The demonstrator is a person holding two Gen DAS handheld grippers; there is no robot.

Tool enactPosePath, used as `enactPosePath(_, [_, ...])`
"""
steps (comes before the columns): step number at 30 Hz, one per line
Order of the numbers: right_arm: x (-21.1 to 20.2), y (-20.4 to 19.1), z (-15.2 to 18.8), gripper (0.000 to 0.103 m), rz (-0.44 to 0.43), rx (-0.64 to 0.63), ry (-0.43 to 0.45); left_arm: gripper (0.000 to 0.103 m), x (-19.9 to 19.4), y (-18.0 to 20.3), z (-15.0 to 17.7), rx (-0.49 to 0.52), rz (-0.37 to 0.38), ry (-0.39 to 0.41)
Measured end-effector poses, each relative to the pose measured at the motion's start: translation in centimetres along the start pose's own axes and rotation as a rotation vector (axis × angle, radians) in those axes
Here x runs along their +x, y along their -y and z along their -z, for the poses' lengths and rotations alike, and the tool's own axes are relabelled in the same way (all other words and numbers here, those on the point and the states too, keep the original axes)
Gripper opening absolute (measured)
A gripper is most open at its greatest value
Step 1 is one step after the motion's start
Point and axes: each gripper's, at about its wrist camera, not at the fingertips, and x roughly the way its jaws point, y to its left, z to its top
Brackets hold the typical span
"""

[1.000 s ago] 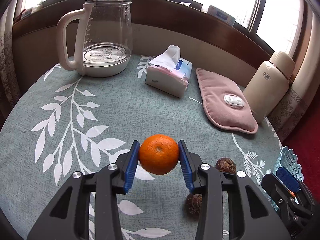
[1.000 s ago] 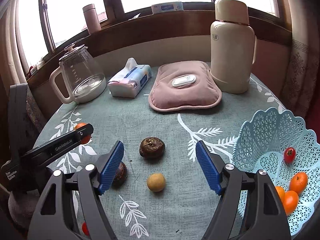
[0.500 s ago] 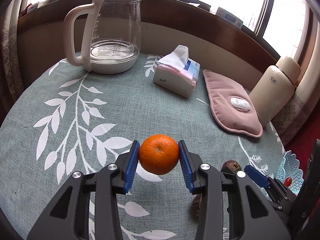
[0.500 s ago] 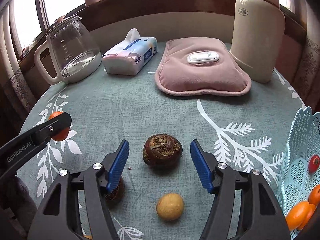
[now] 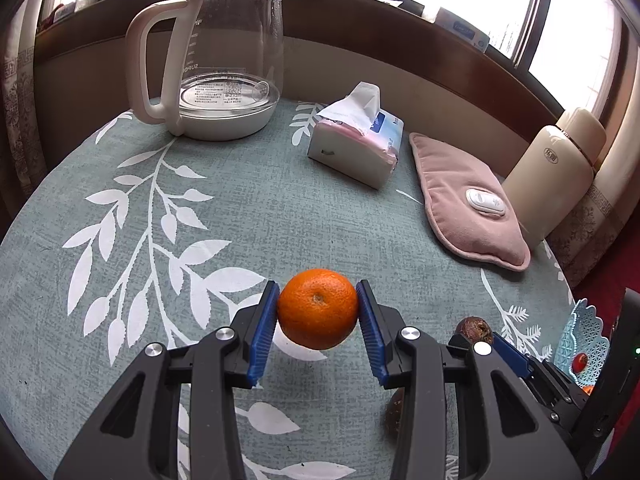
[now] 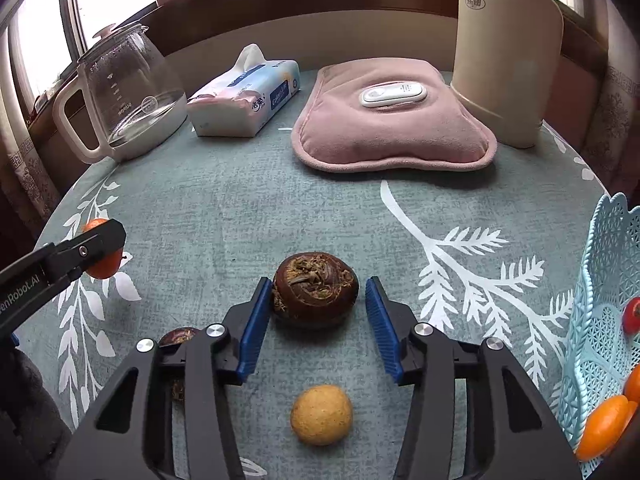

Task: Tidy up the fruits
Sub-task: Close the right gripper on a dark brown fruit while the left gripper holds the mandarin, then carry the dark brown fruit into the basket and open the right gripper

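Observation:
My left gripper is shut on an orange mandarin, held just above the tablecloth. The right wrist view shows that mandarin at its left edge. My right gripper is low over the table, its jaws closing around a brown water chestnut. The left pad touches it and a narrow gap remains at the right pad. A small yellow fruit lies nearer, under the gripper, and a second chestnut sits behind the left finger. The light-blue basket at right holds a red fruit and orange ones.
At the back of the round table stand a glass kettle, a tissue pack, a pink heating pad and a cream thermos. The leaf-patterned cloth ends at the table's curved edge; the wall and window sill lie behind.
My right gripper has come down and forward over the water chestnut, and its jaws have narrowed around it. The left gripper has kept its hold on the mandarin, nearly still.

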Motion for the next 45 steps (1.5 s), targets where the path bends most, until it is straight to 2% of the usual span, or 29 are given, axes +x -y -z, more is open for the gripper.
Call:
enactPosePath(11, [-1.4,0.2,0.7,0.044,-0.011,0.022,0.017,0.04,-0.3,-0.1,0.0,-0.012,0.005,0.011])
enactPosePath(25, [-8.1,1.4,0.9,0.044,-0.034,0.074,0.141,0.04,-0.2,0.1,0.2,-0.007,0.0,0.017])
enactPosePath(39, [-13.8,4.7,1.9,0.044,0.029,0.137,0.226,0.04,-0.7,0.5,0.2,-0.01,0.036,0.022])
enactPosePath(45, [-16.0,7.8,2.6,0.044,0.088,0.203,0.252,0.04,-0.8,0.5,0.1,-0.024,0.051,0.015])
